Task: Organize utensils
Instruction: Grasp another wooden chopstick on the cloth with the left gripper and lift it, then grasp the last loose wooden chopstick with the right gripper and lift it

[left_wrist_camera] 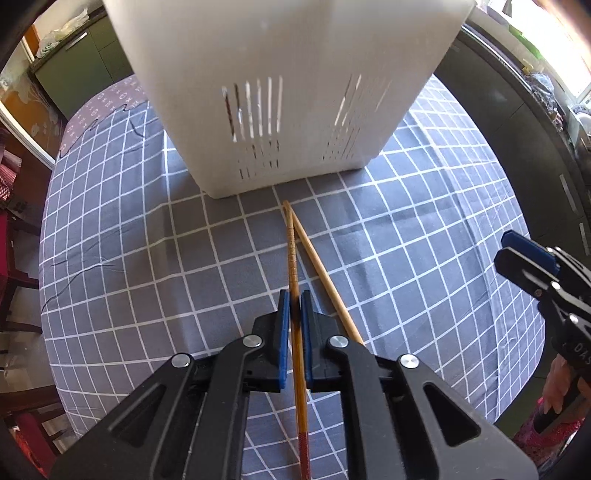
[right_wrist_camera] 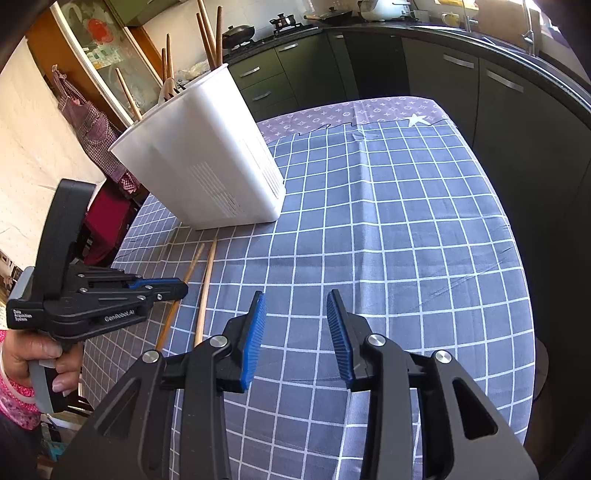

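Pinching the darker chopstick between its blue pads, the left gripper points steeply down at the checked tablecloth; the jaws are pressed together on the shaft with no gap showing. The stick runs forward from the fingertips toward the base of the white utensil holder, and its red-banded end passes back beneath the gripper body. A paler chopstick lies just right of the fingers, crossing the held one near their far tips, both ends stopping just short of the holder.

The right gripper hovers over bare cloth with fingers spread and nothing between them; the two chopsticks lie to the left of its fingertips.

Progress, as judged: the holder already carries several wooden handles standing above its rim, so part of the sorting appears done. Two chopsticks remain on the table, one gripped, neither yet in the holder.

Hidden or unclear: whether the held stick has left the cloth cannot be told. The holder's rim is cut off in the left wrist view, and its interior is not visible in either view. The rear end of the paler stick disappears under the left finger. A hand holds the left gripper's handle at the frame edge.
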